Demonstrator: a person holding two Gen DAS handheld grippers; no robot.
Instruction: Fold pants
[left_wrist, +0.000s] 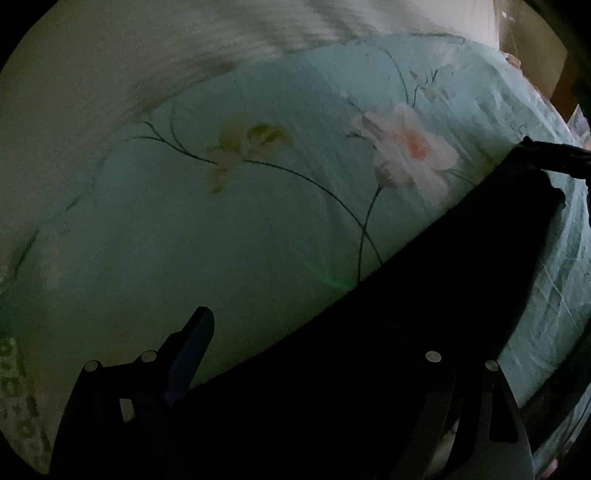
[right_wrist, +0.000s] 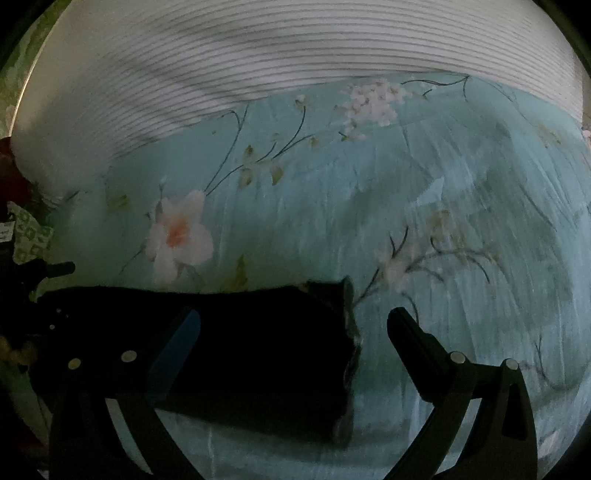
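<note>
The right gripper (right_wrist: 291, 325) stands with jaws spread wide above the black pants (right_wrist: 258, 347), gripping nothing. The left gripper (left_wrist: 314, 354) also appears spread, its far finger lost against dark cloth. The pants lie flat on the floral bedsheet (right_wrist: 443, 184). Advice: pinch both layers at matching corners before lifting. Beyond lies a striped pillow (right_wrist: 258, 48).

both the left claw (left_wrist: 314, 354) and the right claw (right_wrist: 295, 328) are matte black frames with tapered fingers, blue inner pads and round silver screw heads.
</note>
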